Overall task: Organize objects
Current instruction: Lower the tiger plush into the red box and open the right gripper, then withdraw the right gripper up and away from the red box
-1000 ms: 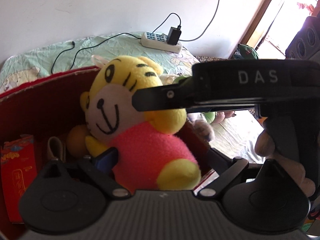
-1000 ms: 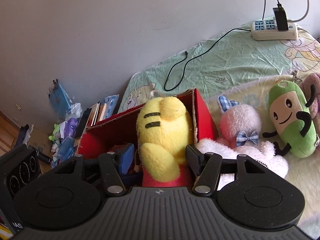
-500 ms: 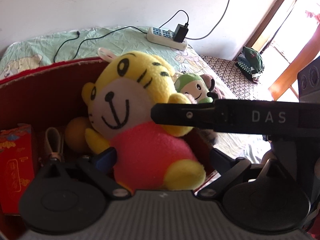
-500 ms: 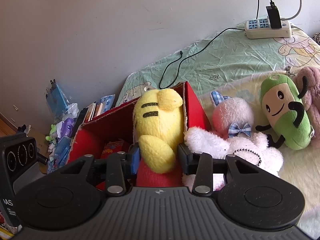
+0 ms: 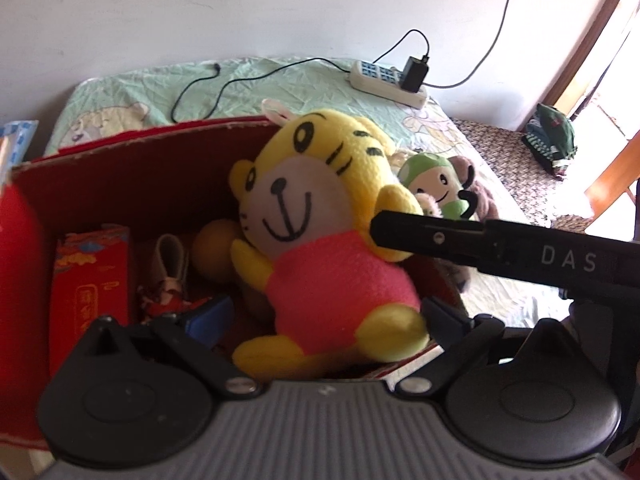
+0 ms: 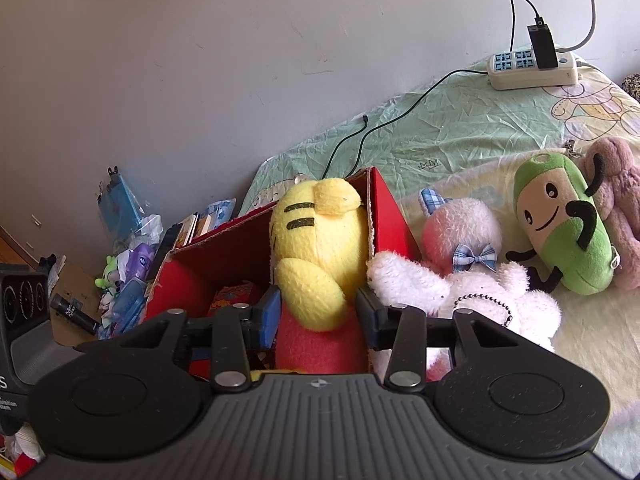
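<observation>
The left wrist view faces the front of the yellow tiger plush (image 5: 320,240): its smiling face, pink shirt and yellow feet, sitting inside the red cardboard box (image 5: 132,160) against the box's right-hand side. That view also shows what lies in the box beside it, a red printed packet (image 5: 90,280), an orange ball (image 5: 216,244) and a pale strap loop (image 5: 172,256), none of which are clear from the other side. The right wrist view sees only the tiger's striped back and one arm, and shows the right gripper (image 6: 318,312) with its fingers clamped on the toy's pink body, blue pad on one side and black pad on the other. The left gripper (image 5: 324,320) has its fingers spread wide, one over the box floor and one at the toy's foot; whether they touch it I cannot tell. The right view alone shows the white fluffy plush (image 6: 460,280) pressed against the box's outer wall, with a green bean plush (image 6: 560,232) and a mauve plush (image 6: 616,200) further along. All rests on a bed with a pale green crinkled sheet (image 6: 460,136), set against a plain wall, with a power strip (image 6: 532,68) and black cable (image 6: 384,124) near the head. Clutter fills the floor gap beyond the box's far end; open sheet lies behind the box.
</observation>
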`<control>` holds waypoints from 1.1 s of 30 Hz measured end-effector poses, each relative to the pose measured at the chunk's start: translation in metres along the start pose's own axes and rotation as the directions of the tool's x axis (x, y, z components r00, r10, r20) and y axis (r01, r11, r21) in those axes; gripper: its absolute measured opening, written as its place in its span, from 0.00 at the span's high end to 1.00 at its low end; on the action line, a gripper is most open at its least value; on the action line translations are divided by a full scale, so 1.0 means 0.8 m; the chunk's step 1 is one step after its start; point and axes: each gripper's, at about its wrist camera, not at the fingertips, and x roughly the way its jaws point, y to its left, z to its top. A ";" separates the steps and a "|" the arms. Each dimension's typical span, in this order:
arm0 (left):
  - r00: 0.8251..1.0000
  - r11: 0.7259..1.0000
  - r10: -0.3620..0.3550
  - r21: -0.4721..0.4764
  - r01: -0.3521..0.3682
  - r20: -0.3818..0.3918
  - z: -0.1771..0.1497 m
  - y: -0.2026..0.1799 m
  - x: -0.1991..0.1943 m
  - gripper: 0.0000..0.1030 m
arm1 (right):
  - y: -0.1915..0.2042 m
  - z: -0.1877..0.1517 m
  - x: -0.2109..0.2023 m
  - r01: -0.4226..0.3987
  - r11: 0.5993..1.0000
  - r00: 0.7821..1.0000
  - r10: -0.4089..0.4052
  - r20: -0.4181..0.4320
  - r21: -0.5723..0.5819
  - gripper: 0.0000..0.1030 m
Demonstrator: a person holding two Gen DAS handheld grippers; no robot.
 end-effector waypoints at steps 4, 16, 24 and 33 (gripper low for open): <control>0.999 0.999 0.040 -0.005 -0.040 0.004 -0.002 -0.005 -0.010 0.02 | 0.005 -0.004 -0.005 0.014 1.000 1.000 -0.014 0.006 -0.019 0.57; 0.992 0.992 0.124 0.002 -0.124 0.012 -0.013 -0.021 -0.026 0.02 | 0.003 -0.015 -0.028 0.005 1.000 0.999 -0.004 0.043 -0.029 0.57; 0.970 0.971 0.238 -0.043 -0.237 0.043 -0.021 -0.040 -0.045 0.02 | -0.002 -0.017 -0.047 -0.052 0.996 0.998 0.054 0.026 -0.072 0.57; 0.942 0.937 0.336 -0.111 -0.332 0.020 -0.038 -0.086 -0.045 0.02 | -0.034 -0.022 -0.083 -0.104 0.989 0.994 0.101 -0.027 -0.109 0.53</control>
